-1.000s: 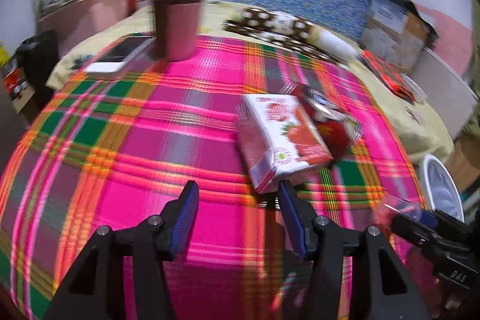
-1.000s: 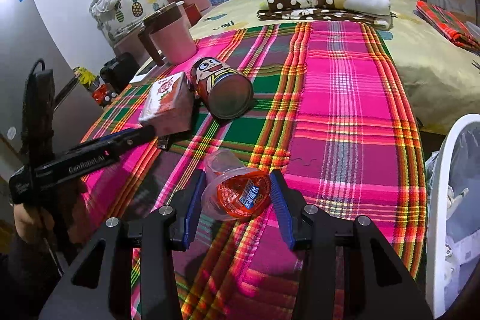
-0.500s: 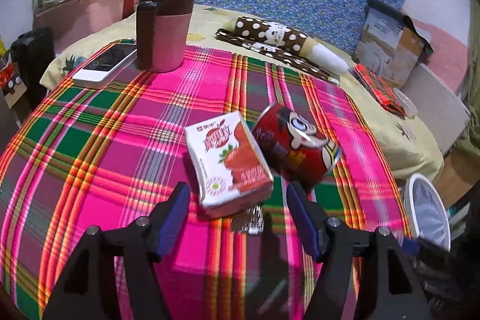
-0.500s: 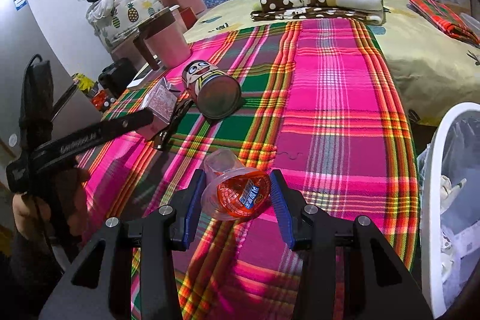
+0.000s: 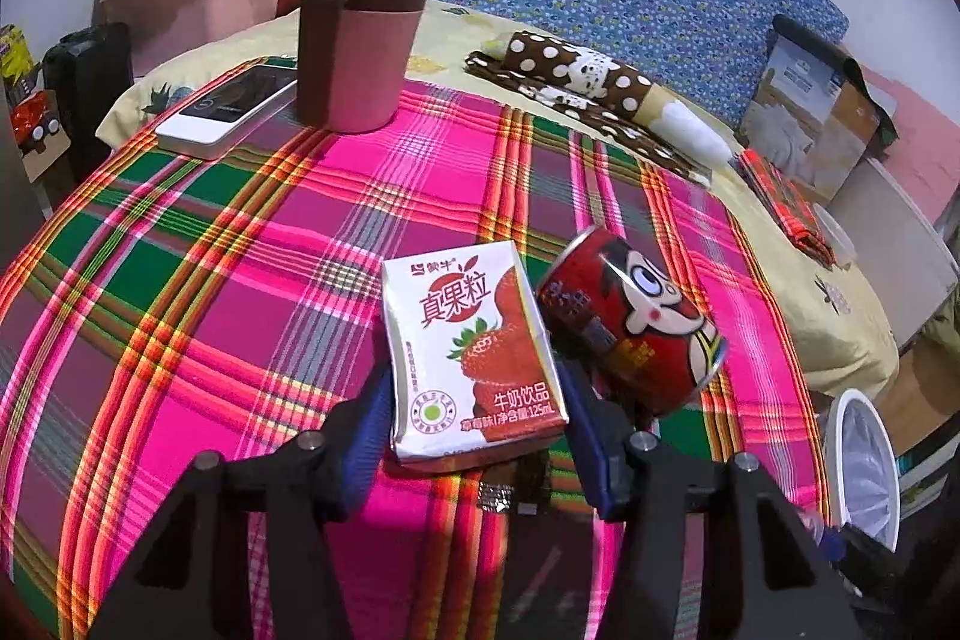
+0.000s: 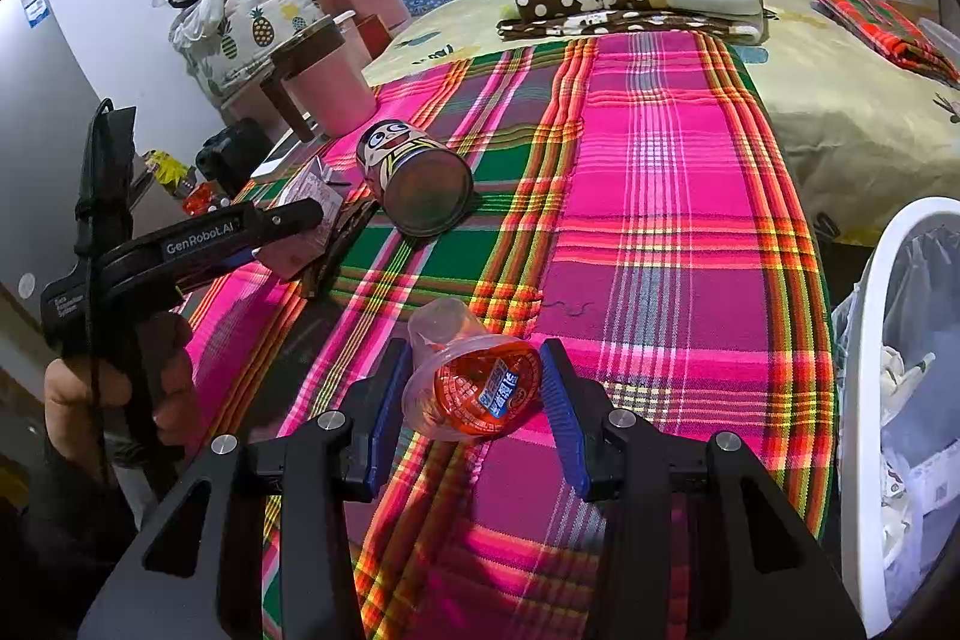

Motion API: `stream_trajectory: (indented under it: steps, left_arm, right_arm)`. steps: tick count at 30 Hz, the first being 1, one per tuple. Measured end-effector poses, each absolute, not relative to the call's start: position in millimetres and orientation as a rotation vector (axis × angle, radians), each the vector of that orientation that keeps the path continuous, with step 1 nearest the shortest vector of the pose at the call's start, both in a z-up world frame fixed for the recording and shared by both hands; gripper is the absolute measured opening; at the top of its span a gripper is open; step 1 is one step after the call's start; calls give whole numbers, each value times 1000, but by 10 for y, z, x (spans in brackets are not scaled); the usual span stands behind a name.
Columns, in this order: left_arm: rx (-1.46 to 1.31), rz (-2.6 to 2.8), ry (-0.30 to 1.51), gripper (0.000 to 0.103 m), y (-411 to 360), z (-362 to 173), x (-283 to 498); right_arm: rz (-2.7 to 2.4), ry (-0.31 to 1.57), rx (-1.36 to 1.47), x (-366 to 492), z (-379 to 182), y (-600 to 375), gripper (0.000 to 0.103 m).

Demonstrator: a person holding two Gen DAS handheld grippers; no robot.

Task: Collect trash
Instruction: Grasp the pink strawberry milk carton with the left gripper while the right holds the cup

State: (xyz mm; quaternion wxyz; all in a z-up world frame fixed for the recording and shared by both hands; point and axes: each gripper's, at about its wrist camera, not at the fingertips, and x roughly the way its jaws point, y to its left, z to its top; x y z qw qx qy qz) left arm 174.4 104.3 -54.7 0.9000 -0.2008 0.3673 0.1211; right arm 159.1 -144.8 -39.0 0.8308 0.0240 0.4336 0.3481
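A strawberry milk carton (image 5: 471, 352) lies on the plaid cloth, and my left gripper (image 5: 474, 400) is shut on it with a blue pad on each side. The carton also shows in the right wrist view (image 6: 309, 220), between the left gripper's fingers. A red cartoon can (image 5: 630, 328) lies on its side just right of it, also seen in the right wrist view (image 6: 420, 184). My right gripper (image 6: 477, 388) is shut on a clear plastic cup with an orange lid (image 6: 471, 382), held just above the cloth. A dark wrapper (image 5: 516, 484) lies under the carton.
A white trash bin (image 6: 894, 400) with a liner stands off the table's right edge, also in the left wrist view (image 5: 861, 466). A pink mug (image 5: 360, 46), a phone (image 5: 228, 112), a rolled spotted cloth (image 5: 600, 88) and folded plaid cloth (image 5: 780, 202) lie at the back.
My left gripper moved forward and closed around the milk carton. My right gripper kept its hold on the cup and shifted slightly.
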Motion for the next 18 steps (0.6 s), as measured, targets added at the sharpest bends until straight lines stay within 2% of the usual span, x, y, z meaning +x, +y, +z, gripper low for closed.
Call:
stream_trajectory:
  steps: [18]
  left_arm:
    - [-275,161,716,56,651,-292,1236]
  right_arm:
    - [681,872,74,1361,-224,-1620,45]
